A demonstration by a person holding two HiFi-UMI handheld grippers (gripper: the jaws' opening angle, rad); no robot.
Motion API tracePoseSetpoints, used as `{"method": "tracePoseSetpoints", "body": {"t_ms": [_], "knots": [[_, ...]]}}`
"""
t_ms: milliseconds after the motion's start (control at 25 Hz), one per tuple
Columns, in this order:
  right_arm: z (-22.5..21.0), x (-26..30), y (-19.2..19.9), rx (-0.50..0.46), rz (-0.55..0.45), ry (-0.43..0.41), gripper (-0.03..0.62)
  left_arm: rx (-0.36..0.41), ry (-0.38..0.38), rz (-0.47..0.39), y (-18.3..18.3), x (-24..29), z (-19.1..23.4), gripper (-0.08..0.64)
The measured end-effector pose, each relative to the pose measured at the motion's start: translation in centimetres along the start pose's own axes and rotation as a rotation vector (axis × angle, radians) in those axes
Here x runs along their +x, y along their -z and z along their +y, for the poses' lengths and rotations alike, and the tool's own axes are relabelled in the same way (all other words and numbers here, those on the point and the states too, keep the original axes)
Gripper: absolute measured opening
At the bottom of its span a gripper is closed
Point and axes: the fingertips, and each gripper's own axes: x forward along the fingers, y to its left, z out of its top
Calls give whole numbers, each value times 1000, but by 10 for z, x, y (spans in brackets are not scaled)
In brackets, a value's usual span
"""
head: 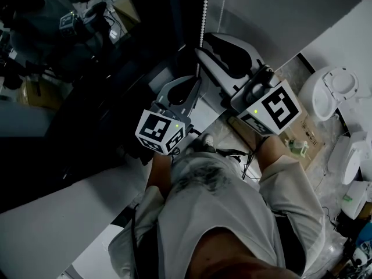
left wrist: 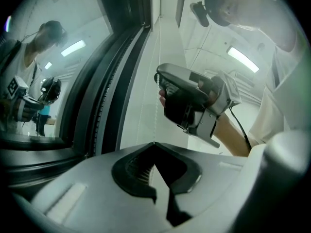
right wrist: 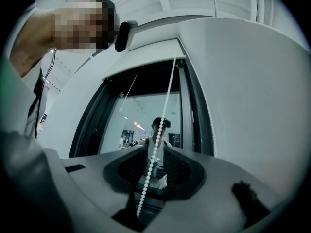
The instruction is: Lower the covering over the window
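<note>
Your left gripper (left wrist: 154, 147) is pinched closed at the tips, apparently on one strand of the bead chain (right wrist: 167, 91), just beside the right frame of the window (right wrist: 146, 115). Your right gripper (right wrist: 154, 165) sits higher along that frame, jaws parted, with the chain running loose between the pads. The covering (right wrist: 141, 57) looks rolled up at the window's head, leaving the glass bare. Expect the chain to be light, limp and slippery. Clamp squarely across the beads so they lock against the pads, then pull steadily, without jerks.

Bead chain (head: 203, 16): upper end off-picture
</note>
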Motion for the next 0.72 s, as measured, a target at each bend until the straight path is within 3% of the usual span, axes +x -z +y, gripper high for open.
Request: {"method": "tracePoseSetpoints", "body": {"t_ms": [120, 280, 520, 720], "knots": [[-3, 4, -2, -18, 9, 10, 102, 2, 4, 1, 0, -2, -2, 10], [0, 8, -6, -35, 8, 22, 25, 1, 6, 0, 1, -5, -3, 9], [0, 4, 2, -7, 41, 26, 20, -14, 5, 8, 8, -7, -4, 11], [7, -3, 33, 16, 116, 19, 18, -36, 5, 80, 40, -7, -9, 11]]}}
